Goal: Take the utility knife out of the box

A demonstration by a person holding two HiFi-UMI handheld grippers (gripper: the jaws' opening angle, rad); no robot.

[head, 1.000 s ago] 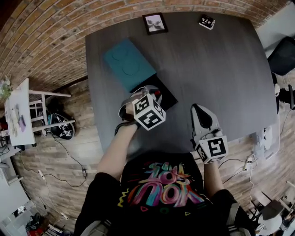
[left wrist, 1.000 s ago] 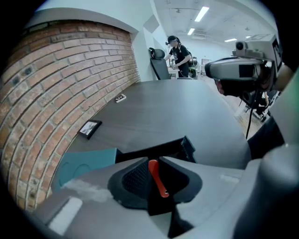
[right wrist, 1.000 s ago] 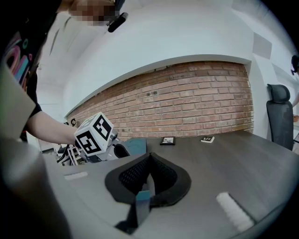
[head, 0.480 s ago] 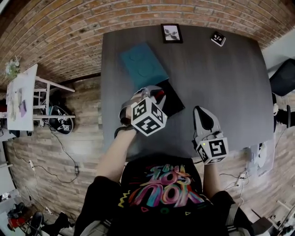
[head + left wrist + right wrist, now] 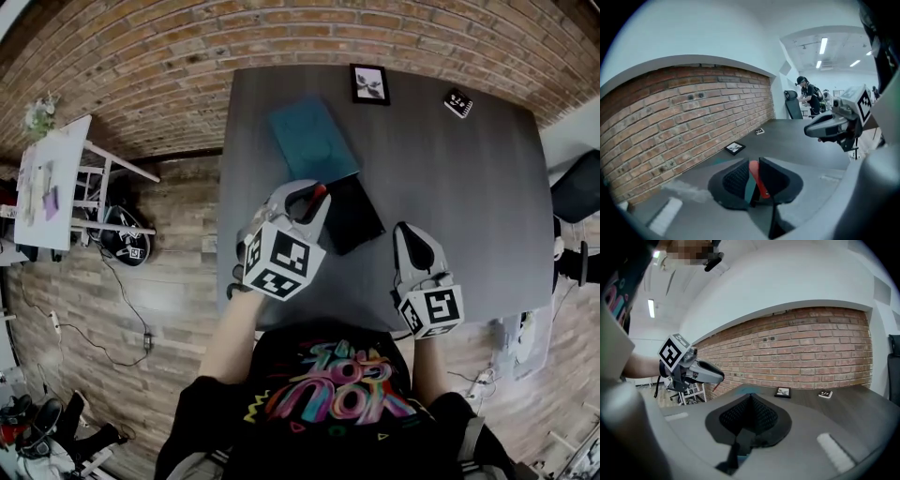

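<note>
My left gripper [image 5: 307, 200] is shut on the red utility knife [image 5: 320, 196], held up above the near left corner of the open black box [image 5: 354, 217]. In the left gripper view the red knife [image 5: 758, 182] stands upright between the two dark pads [image 5: 736, 180]. The box's teal lid [image 5: 313, 139] lies on the grey table [image 5: 469, 187] just behind the box. My right gripper [image 5: 415, 242] hovers to the right of the box, near the table's front edge, shut with nothing in it [image 5: 750, 411]. From there the left gripper [image 5: 701, 372] shows up at the left.
A small framed picture [image 5: 370, 83] and a marker card [image 5: 457, 103] lie at the table's far edge by the brick wall. A white shelf unit [image 5: 56, 178] stands left of the table, a dark chair [image 5: 577, 187] at its right. A person [image 5: 806, 93] stands far off.
My left gripper has risen out of the box with the red knife and tilted up. The right gripper has shifted slightly. The head view has moved, so the table sits further right.
</note>
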